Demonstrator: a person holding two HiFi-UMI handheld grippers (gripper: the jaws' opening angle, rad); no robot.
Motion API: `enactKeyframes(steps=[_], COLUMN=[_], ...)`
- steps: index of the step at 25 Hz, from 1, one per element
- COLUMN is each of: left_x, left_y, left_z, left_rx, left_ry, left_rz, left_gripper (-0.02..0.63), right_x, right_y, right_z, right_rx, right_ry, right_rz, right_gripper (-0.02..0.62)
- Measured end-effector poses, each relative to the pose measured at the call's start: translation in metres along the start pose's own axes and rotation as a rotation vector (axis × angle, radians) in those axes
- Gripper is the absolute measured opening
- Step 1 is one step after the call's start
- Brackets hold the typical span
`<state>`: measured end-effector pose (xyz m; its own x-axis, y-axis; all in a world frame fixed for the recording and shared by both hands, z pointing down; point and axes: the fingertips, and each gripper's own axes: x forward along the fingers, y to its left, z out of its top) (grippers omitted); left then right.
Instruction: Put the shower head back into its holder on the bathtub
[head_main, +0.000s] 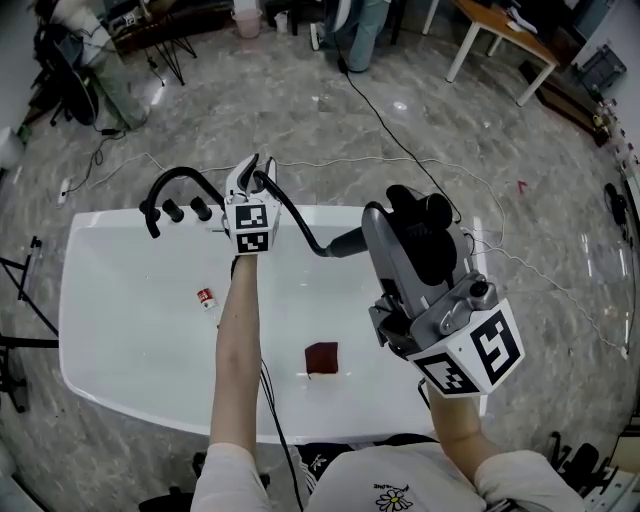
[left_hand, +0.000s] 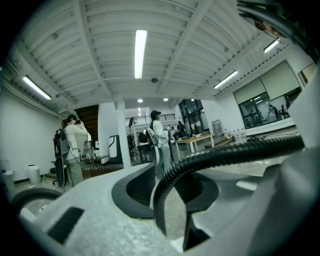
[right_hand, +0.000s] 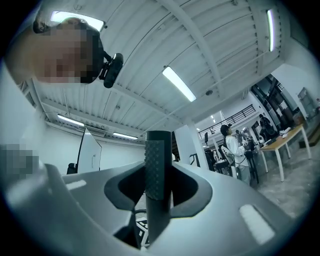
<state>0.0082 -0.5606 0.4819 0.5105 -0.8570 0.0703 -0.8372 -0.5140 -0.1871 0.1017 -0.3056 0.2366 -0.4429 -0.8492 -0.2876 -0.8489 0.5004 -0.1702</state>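
In the head view my right gripper (head_main: 372, 232) hangs over the white bathtub (head_main: 120, 345), shut on the black shower head handle (head_main: 345, 243). In the right gripper view the ribbed handle (right_hand: 157, 165) stands upright, pinched between both jaws of the right gripper (right_hand: 157, 197). The black hose (head_main: 295, 222) runs from the handle to the tub's far rim, where my left gripper (head_main: 260, 172) sits beside the black faucet (head_main: 175, 195) with its three knobs. In the left gripper view the corrugated hose (left_hand: 220, 155) loops down between the jaws of the left gripper (left_hand: 167, 202), which stand apart with a gap beside it.
A small red and white bottle (head_main: 205, 298) and a dark red square cloth (head_main: 321, 358) lie on the tub's floor. Cables (head_main: 400, 150) cross the marble floor behind the tub. A white table (head_main: 500, 40) stands at the back right, and people (left_hand: 159, 140) stand far off.
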Motion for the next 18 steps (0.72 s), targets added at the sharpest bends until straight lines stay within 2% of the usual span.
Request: enactKeyframes(steps=[1,4,7,9,13,18], left_x=[-0.003,-0.018,-0.041,-0.058,-0.083,-0.129], left_y=[-0.006,-0.025,-0.043,-0.049,-0.044,-0.028], left_z=[-0.015,-0.065,-0.117,-0.140,-0.156,-0.133], left_rx=[-0.004,-0.055,-0.078,-0.098,-0.153,-0.259], left_ry=[0.028,0.117,0.229,0.266,0.270,0.172], left_rz=[-0.012,-0.053,-0.085,-0.091,-0.063,0.015], left_gripper=[0.098,0.196,0.238,0.254,0.258,0.258], right_x=[0.002,0.011,0.022,0.034,0.061,0.097], right_y=[-0.001,-0.005,-0.005,-0.001,0.006,0.001], right_z=[-0.002,-0.002,-0.001,-0.007,-0.037,-0.098], right_rx=[0.005,0.021,0.029,0.006,-0.066,-0.067], right_ry=[-0.003,-0.022,-0.046,-0.045,-0.002,0.076], right_rz=[-0.001,0.000,0.007,0.018,0.043,0.045], right_gripper=[0.126,0.126,0.126,0.126,0.126,0.126])
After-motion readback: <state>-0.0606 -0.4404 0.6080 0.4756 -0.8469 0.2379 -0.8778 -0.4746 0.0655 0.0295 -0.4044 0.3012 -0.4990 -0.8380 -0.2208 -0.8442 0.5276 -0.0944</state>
